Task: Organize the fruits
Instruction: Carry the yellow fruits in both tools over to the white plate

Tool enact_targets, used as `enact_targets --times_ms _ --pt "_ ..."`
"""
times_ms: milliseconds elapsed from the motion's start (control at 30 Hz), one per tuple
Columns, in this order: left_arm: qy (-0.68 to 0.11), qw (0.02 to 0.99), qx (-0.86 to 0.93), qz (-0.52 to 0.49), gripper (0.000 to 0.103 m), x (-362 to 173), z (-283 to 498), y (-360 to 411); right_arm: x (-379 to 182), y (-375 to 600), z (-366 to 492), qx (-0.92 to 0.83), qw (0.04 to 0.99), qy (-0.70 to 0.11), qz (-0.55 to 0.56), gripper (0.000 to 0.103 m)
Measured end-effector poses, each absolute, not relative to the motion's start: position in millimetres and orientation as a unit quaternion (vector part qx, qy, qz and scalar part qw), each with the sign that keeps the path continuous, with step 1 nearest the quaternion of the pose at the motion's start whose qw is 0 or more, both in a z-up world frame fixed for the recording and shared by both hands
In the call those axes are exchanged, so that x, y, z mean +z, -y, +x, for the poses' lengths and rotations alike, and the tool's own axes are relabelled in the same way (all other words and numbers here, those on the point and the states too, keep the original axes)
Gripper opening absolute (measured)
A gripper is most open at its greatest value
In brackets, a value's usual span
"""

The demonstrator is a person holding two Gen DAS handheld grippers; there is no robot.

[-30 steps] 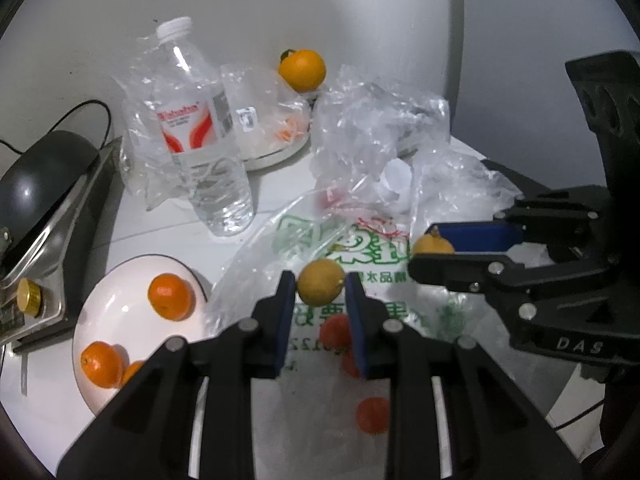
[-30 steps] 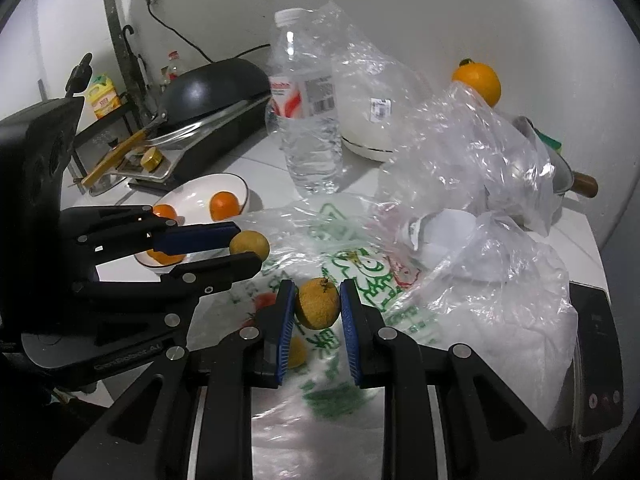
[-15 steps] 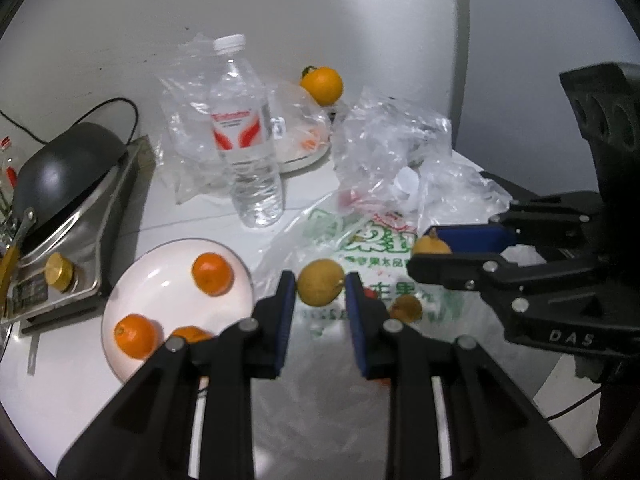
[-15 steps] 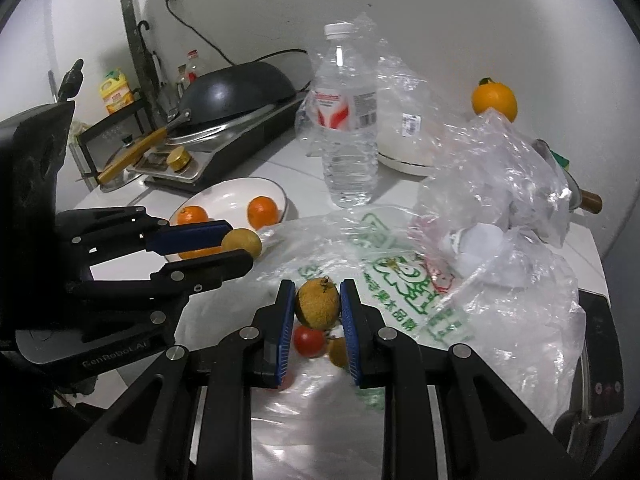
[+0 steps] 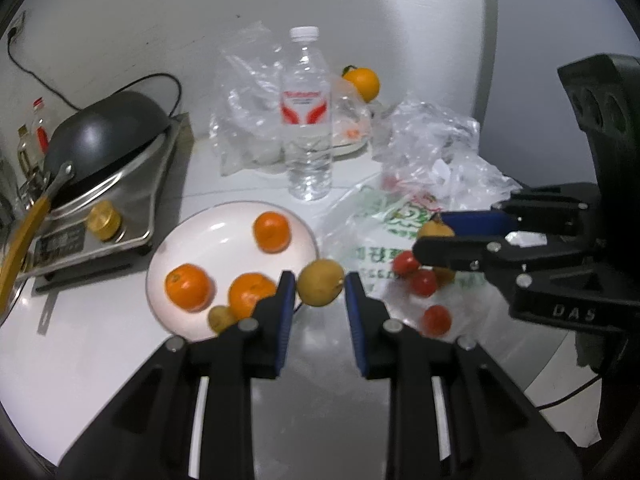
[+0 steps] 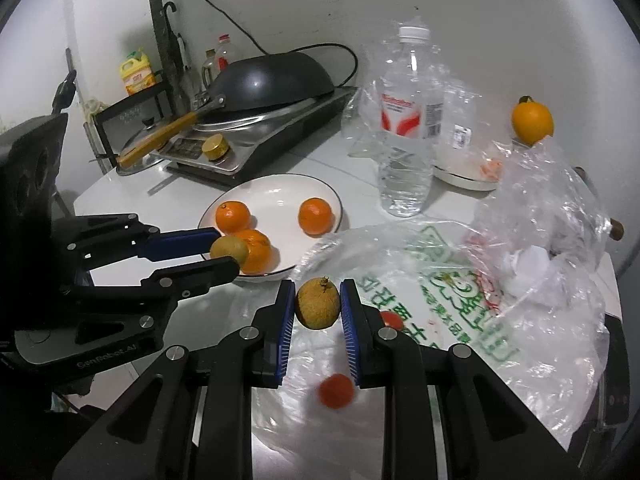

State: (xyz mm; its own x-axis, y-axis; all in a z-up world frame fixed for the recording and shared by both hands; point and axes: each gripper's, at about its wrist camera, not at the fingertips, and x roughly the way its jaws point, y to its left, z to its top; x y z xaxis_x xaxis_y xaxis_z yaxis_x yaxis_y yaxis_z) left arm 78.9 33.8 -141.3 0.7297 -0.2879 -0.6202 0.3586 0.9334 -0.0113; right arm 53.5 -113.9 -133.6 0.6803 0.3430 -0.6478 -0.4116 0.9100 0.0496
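My left gripper (image 5: 320, 300) is shut on a small yellow-brown fruit (image 5: 320, 289), held above the near right rim of a white plate (image 5: 208, 248). The plate holds three oranges (image 5: 272, 231) and one small yellow fruit (image 5: 221, 317). My right gripper (image 6: 318, 304) is shut on a second yellow-brown fruit (image 6: 318, 303) above a printed plastic bag (image 6: 452, 300). Red tomatoes (image 5: 424, 282) lie on the bag. The left gripper also shows in the right wrist view (image 6: 226, 254), and the right gripper in the left wrist view (image 5: 434, 236).
A water bottle (image 5: 306, 120) stands behind the plate. A stove with a dark wok (image 5: 100, 136) sits at the left. A crumpled clear bag (image 6: 540, 208) lies right. An orange (image 6: 532, 120) rests at the back by a small dish (image 6: 464, 172).
Both grippers have drawn back and risen with their fruits. The left gripper has shifted left, from over the bag to the plate's edge. More tomatoes on the bag are now uncovered.
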Motion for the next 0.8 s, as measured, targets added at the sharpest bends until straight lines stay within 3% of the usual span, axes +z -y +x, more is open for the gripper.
enact_targets --times_ms 800 --pt "-0.327 0.937 -0.118 0.028 0.026 -165 88 -110 -139 51 70 0.225 0.9 -0.363 -0.091 0.025"
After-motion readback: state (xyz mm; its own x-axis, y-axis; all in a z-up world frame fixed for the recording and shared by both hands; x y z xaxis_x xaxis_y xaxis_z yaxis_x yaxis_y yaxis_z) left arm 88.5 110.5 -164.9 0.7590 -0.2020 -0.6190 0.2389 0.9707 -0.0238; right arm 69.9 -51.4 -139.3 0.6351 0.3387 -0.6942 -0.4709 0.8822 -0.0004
